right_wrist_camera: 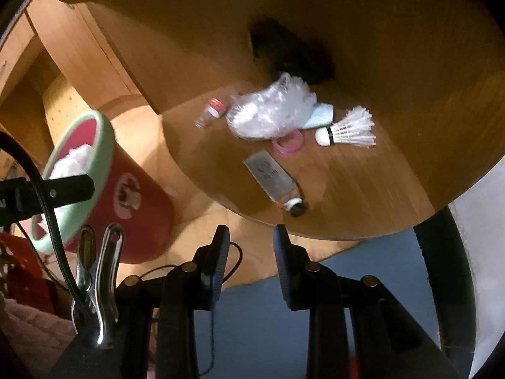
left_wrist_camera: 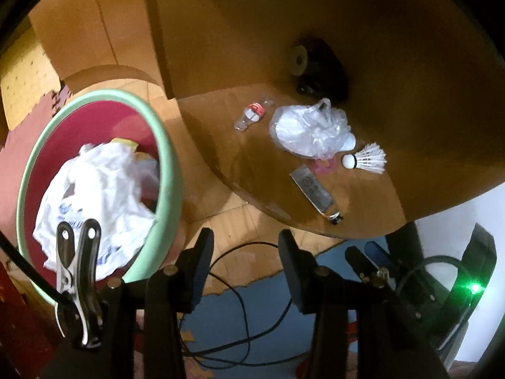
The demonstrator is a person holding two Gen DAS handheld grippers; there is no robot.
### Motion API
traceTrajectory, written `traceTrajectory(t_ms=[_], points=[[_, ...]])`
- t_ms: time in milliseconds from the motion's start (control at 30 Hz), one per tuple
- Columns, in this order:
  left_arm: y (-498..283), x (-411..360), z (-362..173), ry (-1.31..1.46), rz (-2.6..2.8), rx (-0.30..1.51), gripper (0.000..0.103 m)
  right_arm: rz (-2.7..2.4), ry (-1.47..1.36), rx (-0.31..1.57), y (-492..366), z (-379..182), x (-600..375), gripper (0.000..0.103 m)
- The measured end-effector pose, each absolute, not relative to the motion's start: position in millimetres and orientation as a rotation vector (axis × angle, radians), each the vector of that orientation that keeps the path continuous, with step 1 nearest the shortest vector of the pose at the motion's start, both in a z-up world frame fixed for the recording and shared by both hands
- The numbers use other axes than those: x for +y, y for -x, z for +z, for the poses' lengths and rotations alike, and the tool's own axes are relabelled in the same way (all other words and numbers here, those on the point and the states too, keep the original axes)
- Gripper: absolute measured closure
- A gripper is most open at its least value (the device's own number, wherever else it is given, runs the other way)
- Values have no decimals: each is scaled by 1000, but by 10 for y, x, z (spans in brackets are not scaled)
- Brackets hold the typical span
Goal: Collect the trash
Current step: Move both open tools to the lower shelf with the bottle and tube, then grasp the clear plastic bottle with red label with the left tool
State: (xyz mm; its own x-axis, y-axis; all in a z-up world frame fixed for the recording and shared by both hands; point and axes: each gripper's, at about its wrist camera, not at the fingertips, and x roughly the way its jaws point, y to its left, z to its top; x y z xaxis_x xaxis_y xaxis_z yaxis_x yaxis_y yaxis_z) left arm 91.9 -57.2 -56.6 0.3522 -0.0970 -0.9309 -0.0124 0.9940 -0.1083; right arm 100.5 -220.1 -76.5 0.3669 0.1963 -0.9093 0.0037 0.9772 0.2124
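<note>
The squeezed tube (right_wrist_camera: 274, 184) lies on the round table (right_wrist_camera: 394, 189) near its front edge, long axis running from ten o'clock down to its cap at four o'clock — just above the right gripper (right_wrist_camera: 251, 254), at about twelve o'clock, apart from it. The left gripper (left_wrist_camera: 246, 252) sees the tube (left_wrist_camera: 315, 194) farther off at one o'clock. Both sets of jaws stand parted on nothing; the bin (left_wrist_camera: 164, 170) sits at ten o'clock of the left gripper.

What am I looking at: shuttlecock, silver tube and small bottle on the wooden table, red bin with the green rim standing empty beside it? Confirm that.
One thing is wrong: the red bin is not empty. The left wrist view shows crumpled white plastic bags inside it. The shuttlecock, silver tube and small bottle do lie on the wooden table.
</note>
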Motion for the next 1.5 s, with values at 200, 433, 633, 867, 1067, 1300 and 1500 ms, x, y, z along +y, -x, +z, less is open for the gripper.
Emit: traceTrajectory(t_ms=[200, 433, 633, 867, 1067, 1300, 1500], points=[[-1140, -775, -819, 34, -76, 1200, 56, 78, -162, 1240, -1137, -1080, -2280, 73], [-1564, -776, -1205, 65, -47, 1210, 56, 51, -114, 1256, -1311, -1300, -2274, 73], [-1972, -758, -1420, 79, -27, 1188, 56, 68, -64, 1272, -1408, -1436, -2161, 73], [-2430, -797, -1552, 14, -5, 1167, 56, 82, 28, 1267, -1492, -1585, -2006, 72], [-2858, -916, -1704, -41, -9, 1159, 55, 104, 68, 1261, -1447, -1632, -2012, 72], [-3186, -971, -1937, -80, -17, 1182, 55, 100, -4, 1257, -1468, -1639, -2206, 72], [-3310, -856, -2075, -31, -8, 1185, 55, 97, -63, 1249, -1553, -1609, -2297, 72]])
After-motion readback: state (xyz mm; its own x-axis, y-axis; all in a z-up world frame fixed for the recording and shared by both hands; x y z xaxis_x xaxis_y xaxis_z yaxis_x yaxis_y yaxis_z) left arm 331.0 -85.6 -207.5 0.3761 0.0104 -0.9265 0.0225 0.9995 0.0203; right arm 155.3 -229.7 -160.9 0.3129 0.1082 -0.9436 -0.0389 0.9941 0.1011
